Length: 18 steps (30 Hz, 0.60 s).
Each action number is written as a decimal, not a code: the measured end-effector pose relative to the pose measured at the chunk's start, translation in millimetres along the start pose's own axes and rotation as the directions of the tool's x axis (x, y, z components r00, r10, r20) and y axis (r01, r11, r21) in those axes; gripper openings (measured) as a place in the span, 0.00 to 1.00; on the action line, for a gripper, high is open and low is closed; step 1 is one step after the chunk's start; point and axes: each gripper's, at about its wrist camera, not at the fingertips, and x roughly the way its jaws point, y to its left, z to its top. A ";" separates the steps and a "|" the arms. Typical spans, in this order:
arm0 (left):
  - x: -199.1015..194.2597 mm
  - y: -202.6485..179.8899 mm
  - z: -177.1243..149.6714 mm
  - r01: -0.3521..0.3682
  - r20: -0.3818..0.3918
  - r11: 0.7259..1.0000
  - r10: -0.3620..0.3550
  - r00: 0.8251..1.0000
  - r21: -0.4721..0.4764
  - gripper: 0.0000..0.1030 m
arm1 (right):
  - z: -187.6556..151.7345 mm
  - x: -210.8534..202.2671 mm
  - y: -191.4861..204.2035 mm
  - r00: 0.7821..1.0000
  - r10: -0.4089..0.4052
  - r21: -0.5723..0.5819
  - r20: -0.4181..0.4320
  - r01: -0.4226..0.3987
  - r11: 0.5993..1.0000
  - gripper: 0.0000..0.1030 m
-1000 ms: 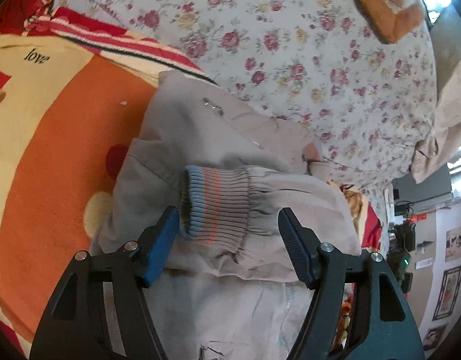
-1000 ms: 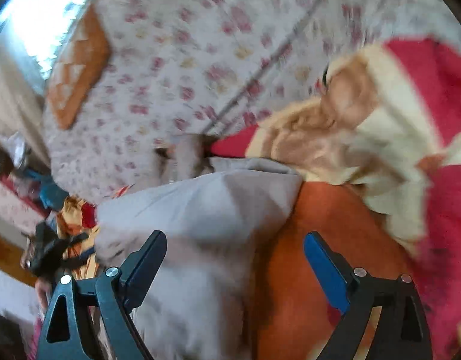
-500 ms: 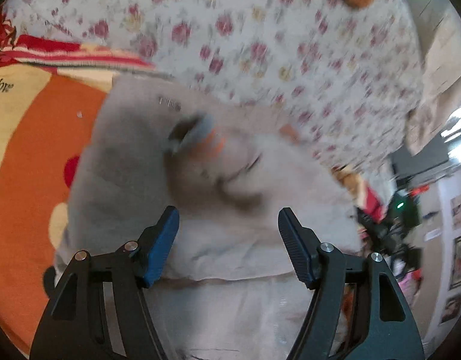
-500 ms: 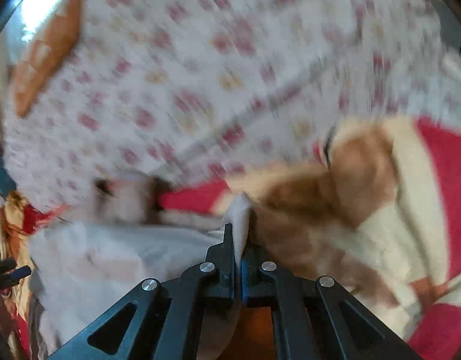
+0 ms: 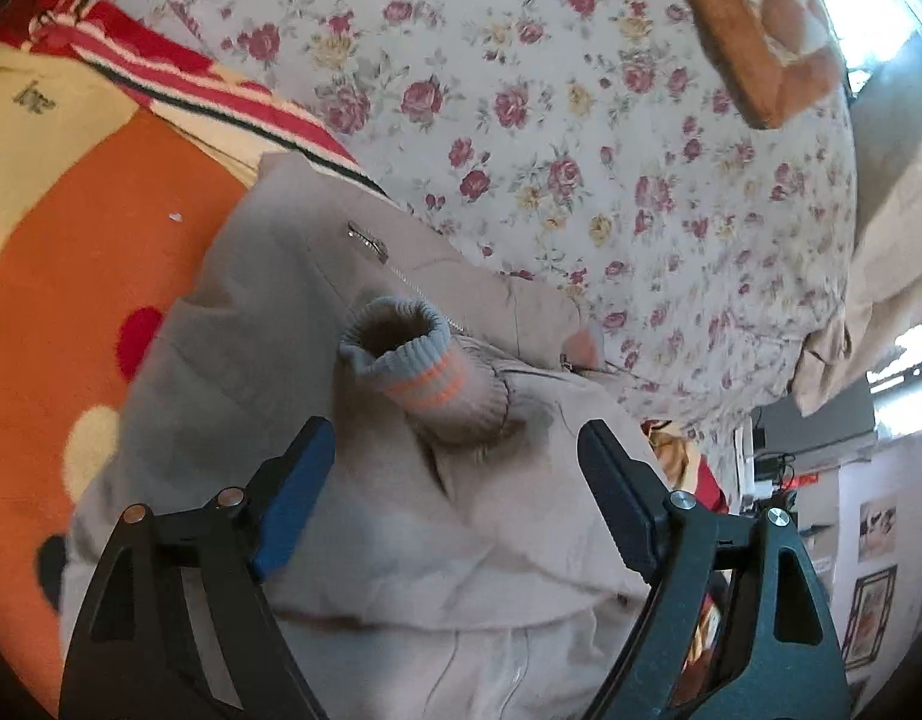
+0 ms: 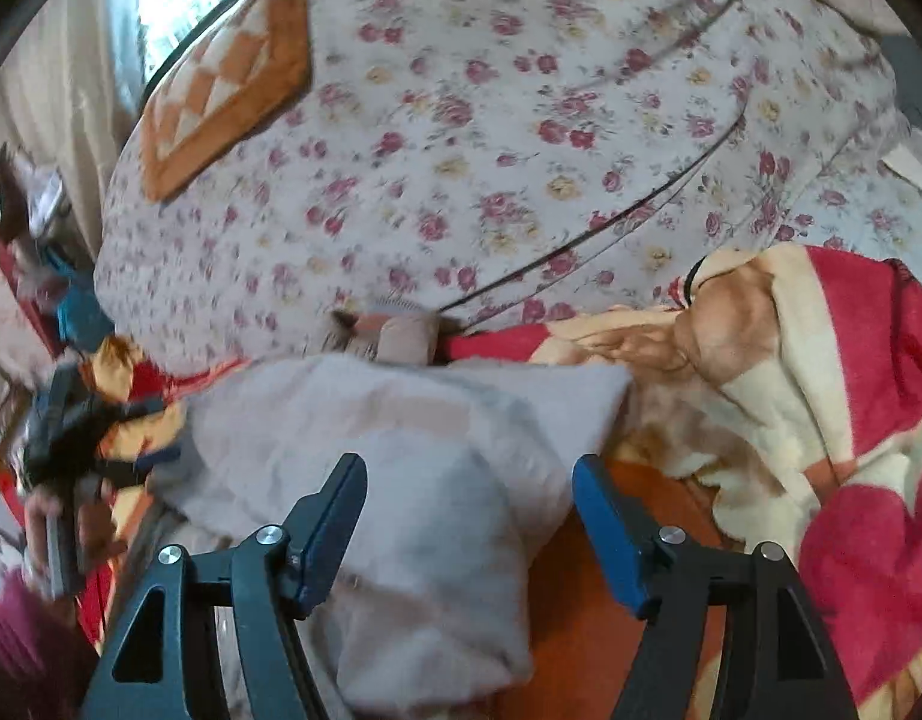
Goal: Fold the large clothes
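- The grey jacket point(image 5: 317, 438) lay partly folded on an orange, red and cream fleece blanket point(image 5: 83, 252), its far edge just beside the rose-print quilt point(image 5: 550, 138).
- A bare strip of blanket lay open to the jacket's left in the left wrist view; the quilt rose close behind it.
- The left gripper point(image 5: 455, 498) pointed down over the jacket, its jaws having just opened wider, gripping nothing; the ribbed cuff point(image 5: 419, 366) lay beyond them, untouched.
- The right gripper point(image 6: 469, 531) hung above the jacket's folded corner point(image 6: 592, 396), its jaws just reopened and clear of the cloth.
- The cuff was knit, grey-blue at the rim with orange stripes, its mouth open; a metal zip point(image 5: 371, 240) ran along the smooth fabric.
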 end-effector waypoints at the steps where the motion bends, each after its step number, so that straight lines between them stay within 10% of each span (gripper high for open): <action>1: 8.9 -2.5 1.1 -0.009 -0.011 1.000 0.009 1.000 0.000 0.81 | -4.2 -3.2 -0.6 1.000 0.006 0.009 0.007 -0.006 1.000 0.67; 4: 26.8 -2.9 5.4 0.008 -0.026 0.999 -0.009 1.000 -0.050 0.75 | -14.5 -3.9 -7.1 0.999 0.032 0.054 -0.005 -0.032 0.998 0.67; 6: 26.3 -9.2 8.1 0.041 -0.028 0.998 -0.042 0.999 -0.050 0.31 | -21.6 5.3 -10.1 0.998 0.029 0.058 -0.054 -0.026 0.998 0.66; 11: -24.4 -40.8 -1.5 0.016 0.057 0.994 -0.023 0.998 0.110 0.21 | -46.6 29.7 -0.2 0.971 -0.066 -0.093 -0.228 0.045 0.995 0.33; 16: -27.5 -0.7 -14.2 -0.147 0.009 0.984 0.147 0.989 0.102 0.21 | -61.4 20.9 -6.1 0.964 -0.029 -0.086 -0.266 0.006 0.996 0.30; 18: -16.2 23.6 -16.6 -0.103 -0.041 0.995 0.104 0.994 0.020 0.21 | -51.3 4.7 -9.6 0.979 0.041 -0.021 -0.199 -0.046 0.999 0.30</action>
